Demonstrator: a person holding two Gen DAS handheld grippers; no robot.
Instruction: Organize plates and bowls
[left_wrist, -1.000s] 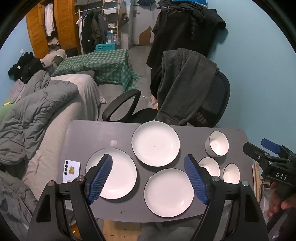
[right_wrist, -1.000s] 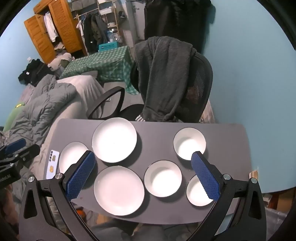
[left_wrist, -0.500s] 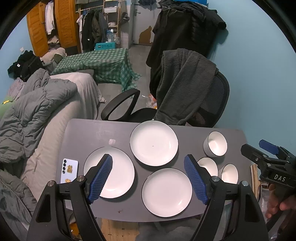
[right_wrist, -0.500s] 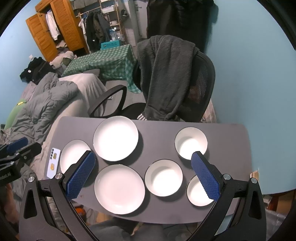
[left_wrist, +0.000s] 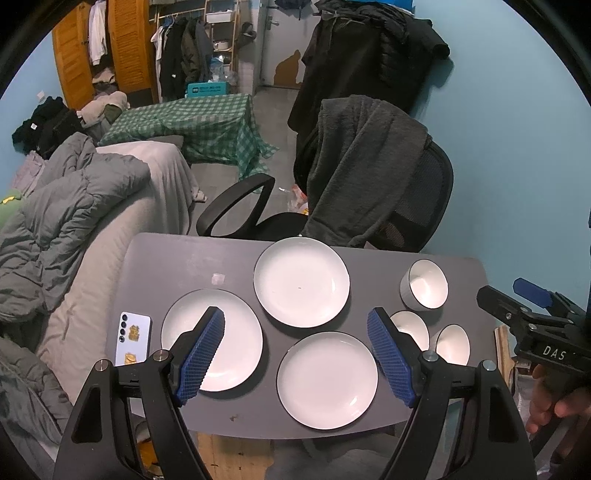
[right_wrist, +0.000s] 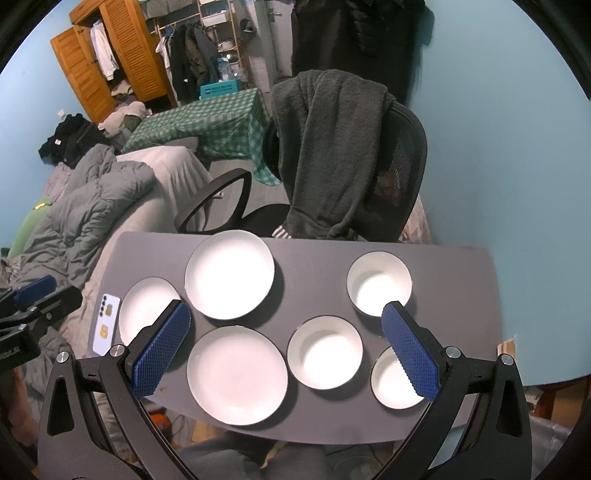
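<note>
Three white plates lie on the grey table (left_wrist: 177, 258): a far plate (left_wrist: 301, 282), a left plate (left_wrist: 236, 332) and a near plate (left_wrist: 327, 380). Three white bowls stand at the right: a far bowl (left_wrist: 424, 284), a middle bowl (left_wrist: 412, 326) and a near-right bowl (left_wrist: 452, 343). In the right wrist view they show as the far plate (right_wrist: 229, 275), the near plate (right_wrist: 236, 374), the far bowl (right_wrist: 378, 282) and the middle bowl (right_wrist: 325, 352). My left gripper (left_wrist: 295, 354) is open and empty, high above the plates. My right gripper (right_wrist: 284, 350) is open and empty above the bowls.
A white phone (left_wrist: 133, 338) lies at the table's left edge. An office chair (left_wrist: 406, 192) draped with a dark robe stands behind the table. A bed with grey duvet (left_wrist: 66, 206) is at the left. A blue wall is at the right.
Both grippers have drifted slightly up and back, so the table sits a little smaller in view. Nothing on the table has moved.
</note>
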